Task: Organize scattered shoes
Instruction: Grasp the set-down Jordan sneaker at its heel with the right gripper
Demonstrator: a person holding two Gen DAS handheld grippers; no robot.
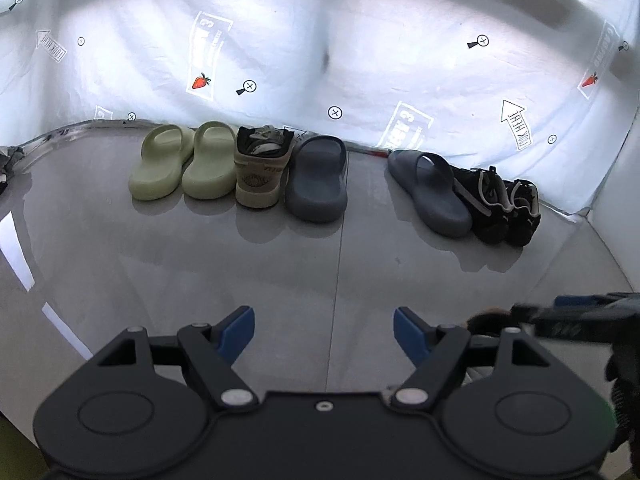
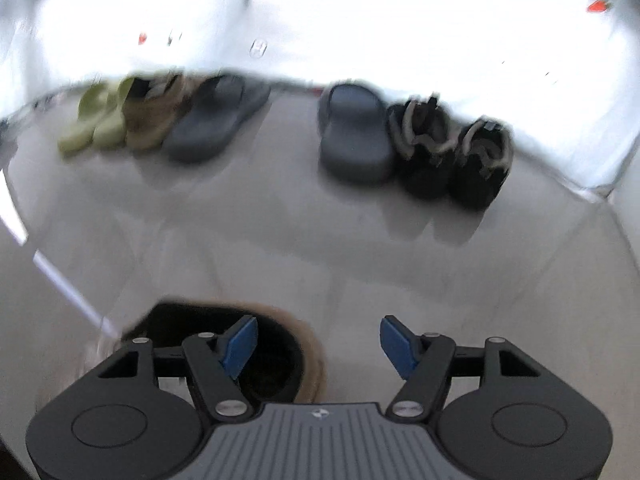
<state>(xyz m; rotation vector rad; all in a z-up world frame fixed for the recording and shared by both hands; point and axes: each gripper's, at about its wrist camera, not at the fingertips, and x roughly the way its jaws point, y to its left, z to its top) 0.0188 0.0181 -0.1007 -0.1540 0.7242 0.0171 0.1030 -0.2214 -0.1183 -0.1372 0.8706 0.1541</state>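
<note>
A row of shoes lines the far wall: two green slides (image 1: 184,162), a tan sneaker (image 1: 262,170), a grey slide (image 1: 318,182), then a gap, a second grey slide (image 1: 430,192) and two black sneakers (image 1: 500,208). My left gripper (image 1: 324,320) hangs open over bare floor, well short of the row. The right wrist view is blurred. There my right gripper (image 2: 318,328) stands open. A second tan sneaker (image 2: 304,354) lies under its left finger (image 2: 240,344), which is over the dark mouth. The right finger is clear of the shoe.
The glossy grey floor (image 1: 340,264) lies between the grippers and the row. White printed sheeting (image 1: 360,60) forms the back and right walls. My right gripper (image 1: 576,312) and a dark-gloved hand (image 1: 624,364) show at the left wrist view's right edge.
</note>
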